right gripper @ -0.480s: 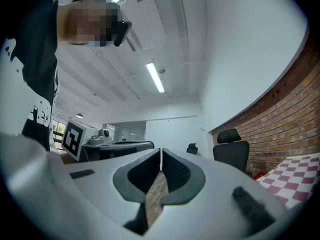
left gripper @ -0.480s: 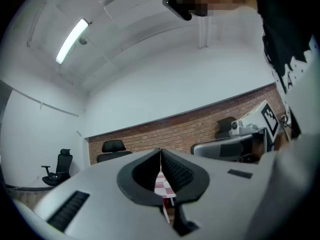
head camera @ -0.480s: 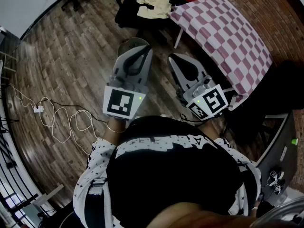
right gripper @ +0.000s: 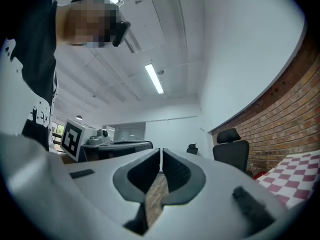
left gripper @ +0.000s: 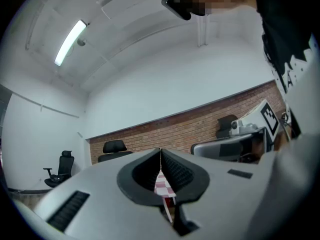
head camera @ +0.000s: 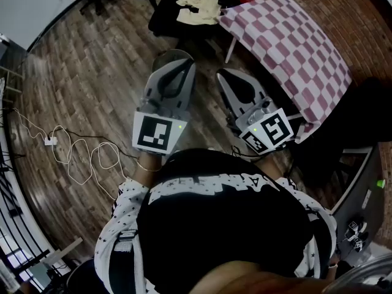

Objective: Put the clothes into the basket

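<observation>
No text, number or brand can be read anywhere. White block print (head camera: 208, 185) runs across the person's black top (head camera: 220, 237), too warped to read. Just above the top there's a black-and-white square code marker (head camera: 153, 133) on the left gripper (head camera: 174, 55), another (head camera: 274, 129) on the right gripper (head camera: 222, 74): patterns only, no letters.

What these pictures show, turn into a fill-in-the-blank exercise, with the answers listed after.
1. The left gripper and the right gripper both have their jaws ____, with nothing held.
2. The white cable lies looped on the wooden ____.
3. The wall behind the office chair is built of ____.
Missing words: shut; floor; brick.
</observation>
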Motion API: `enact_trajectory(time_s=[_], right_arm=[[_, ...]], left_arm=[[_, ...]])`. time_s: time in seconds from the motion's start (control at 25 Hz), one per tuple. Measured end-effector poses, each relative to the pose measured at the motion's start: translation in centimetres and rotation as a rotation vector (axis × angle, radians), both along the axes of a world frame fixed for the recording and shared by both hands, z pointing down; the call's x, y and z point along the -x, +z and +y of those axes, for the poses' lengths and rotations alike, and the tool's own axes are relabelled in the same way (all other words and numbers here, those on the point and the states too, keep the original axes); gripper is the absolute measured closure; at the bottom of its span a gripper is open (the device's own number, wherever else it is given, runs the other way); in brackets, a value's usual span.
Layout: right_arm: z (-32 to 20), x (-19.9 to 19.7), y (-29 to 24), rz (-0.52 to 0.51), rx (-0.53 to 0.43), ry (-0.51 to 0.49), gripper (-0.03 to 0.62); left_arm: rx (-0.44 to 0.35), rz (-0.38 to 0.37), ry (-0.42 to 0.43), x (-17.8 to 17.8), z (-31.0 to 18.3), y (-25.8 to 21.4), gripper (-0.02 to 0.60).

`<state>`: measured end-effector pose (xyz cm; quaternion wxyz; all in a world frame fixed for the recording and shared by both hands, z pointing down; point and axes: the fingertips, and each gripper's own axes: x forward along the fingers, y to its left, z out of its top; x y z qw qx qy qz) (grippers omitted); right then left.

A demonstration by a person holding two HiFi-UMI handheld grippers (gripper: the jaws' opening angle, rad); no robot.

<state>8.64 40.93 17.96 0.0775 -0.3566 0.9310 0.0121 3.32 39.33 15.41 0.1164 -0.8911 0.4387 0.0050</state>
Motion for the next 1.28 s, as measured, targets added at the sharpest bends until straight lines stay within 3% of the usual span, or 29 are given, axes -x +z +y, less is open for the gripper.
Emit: enact_trajectory(time_s=[0.48,1.28], right_arm=[[0.1,-1.4,-0.1,-0.019,-0.001,0.008,0.562],[0.2,-6.9,0.0,-0.029,-0.017,-0.006,0.562]], left_arm=[[0.018,0.020,-0.003,-0.8,0.5,-0.1,0.566],[-0.002,-0.008,-0.023,-5.8,0.9,0.0,0.566]])
